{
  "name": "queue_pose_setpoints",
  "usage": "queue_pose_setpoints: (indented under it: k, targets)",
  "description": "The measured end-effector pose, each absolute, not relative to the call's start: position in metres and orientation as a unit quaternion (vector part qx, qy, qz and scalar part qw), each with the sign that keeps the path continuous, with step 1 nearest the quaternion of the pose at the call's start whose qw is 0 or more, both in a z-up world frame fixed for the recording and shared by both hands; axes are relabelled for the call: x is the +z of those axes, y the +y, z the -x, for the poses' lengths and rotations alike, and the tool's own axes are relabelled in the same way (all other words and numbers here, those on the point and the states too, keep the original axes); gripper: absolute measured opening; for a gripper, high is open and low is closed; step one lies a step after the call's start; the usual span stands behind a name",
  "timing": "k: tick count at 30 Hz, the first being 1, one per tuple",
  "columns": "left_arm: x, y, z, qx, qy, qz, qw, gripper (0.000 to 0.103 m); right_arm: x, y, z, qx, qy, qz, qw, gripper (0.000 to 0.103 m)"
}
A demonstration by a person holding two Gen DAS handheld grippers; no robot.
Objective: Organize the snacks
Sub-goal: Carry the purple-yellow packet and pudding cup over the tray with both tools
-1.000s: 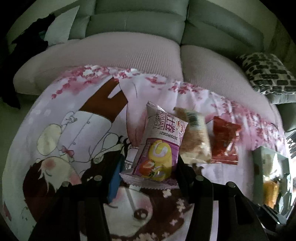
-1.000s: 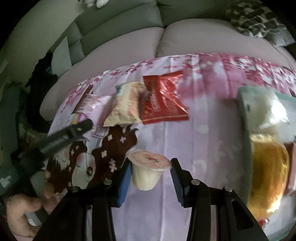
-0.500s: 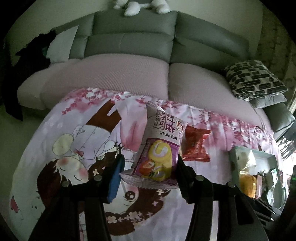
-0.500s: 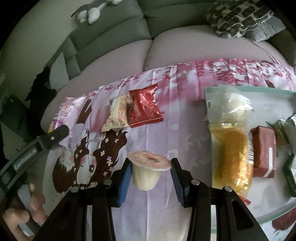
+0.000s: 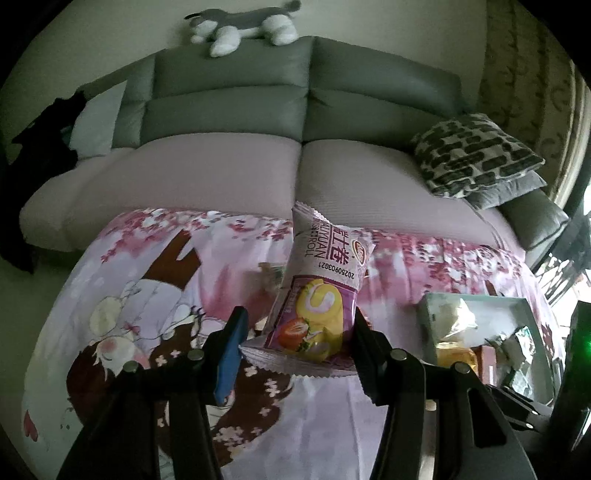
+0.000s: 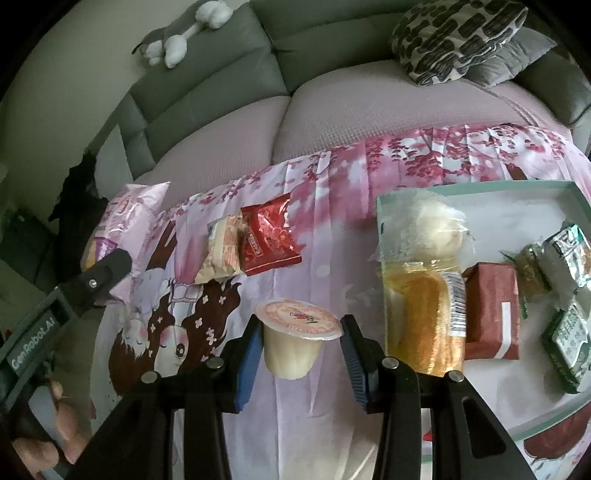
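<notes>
We see a low table covered by a pink cloth printed with cherry blossoms and a cartoon girl (image 6: 173, 332), set in front of a grey sofa with pale mauve seat cushions (image 5: 229, 92). A grey-and-white plush toy (image 5: 243, 27) lies on top of the sofa back, and a black-and-cream patterned cushion (image 5: 476, 151) sits at its right end.

Our left gripper (image 5: 297, 332) is partly closed, pads pinching the bottom of a pink-and-purple swiss roll packet (image 5: 325, 280), held upright above the cloth. Our right gripper (image 6: 299, 341) is likewise partly closed, clamped on a small cream pudding cup with a pink foil lid (image 6: 293, 334), held above the near middle of the cloth.

On the right, a pale green shallow tray (image 6: 480, 186) holds a clear bag of white buns (image 6: 424, 225), an orange bread packet (image 6: 424, 321), a dark red wrapped bar (image 6: 493, 310) and green foil packets (image 6: 567, 280).

Left of the tray and further back, a beige snack packet (image 6: 221, 251) lies touching a red foil snack packet (image 6: 267, 236).

A hand (image 6: 48, 432) shows at the near left.
</notes>
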State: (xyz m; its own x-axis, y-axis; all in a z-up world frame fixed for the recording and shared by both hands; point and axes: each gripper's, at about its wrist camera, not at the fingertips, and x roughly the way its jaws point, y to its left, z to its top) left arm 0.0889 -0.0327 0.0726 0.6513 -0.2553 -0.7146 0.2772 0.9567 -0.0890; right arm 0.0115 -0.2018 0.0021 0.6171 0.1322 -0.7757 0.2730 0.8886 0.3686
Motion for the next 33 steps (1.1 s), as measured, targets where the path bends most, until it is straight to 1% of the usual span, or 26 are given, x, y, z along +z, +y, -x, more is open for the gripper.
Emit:
queue_pose_setpoints:
  k: [10, 20, 28, 33]
  targets:
    - [0.077, -0.062, -0.081, -0.186, 0.384, -0.017, 0.904, 0.055, 0.013, -0.240, 0.005, -0.079, 0.414, -0.255, 0.870, 0.045]
    - [0.078, -0.113, -0.064, -0.258, 0.377, -0.016, 0.889, 0.055, 0.019, -0.313, 0.036, -0.162, 0.387, -0.298, 0.857, 0.045]
    - [0.069, -0.167, -0.042, -0.315, 0.379, -0.047, 0.869, 0.055, 0.015, -0.365, 0.065, -0.226, 0.374, -0.331, 0.836, 0.045]
    - [0.056, -0.199, -0.032, -0.335, 0.389, -0.072, 0.855, 0.055, 0.011, -0.379, 0.077, -0.239, 0.379, -0.342, 0.826, 0.045]
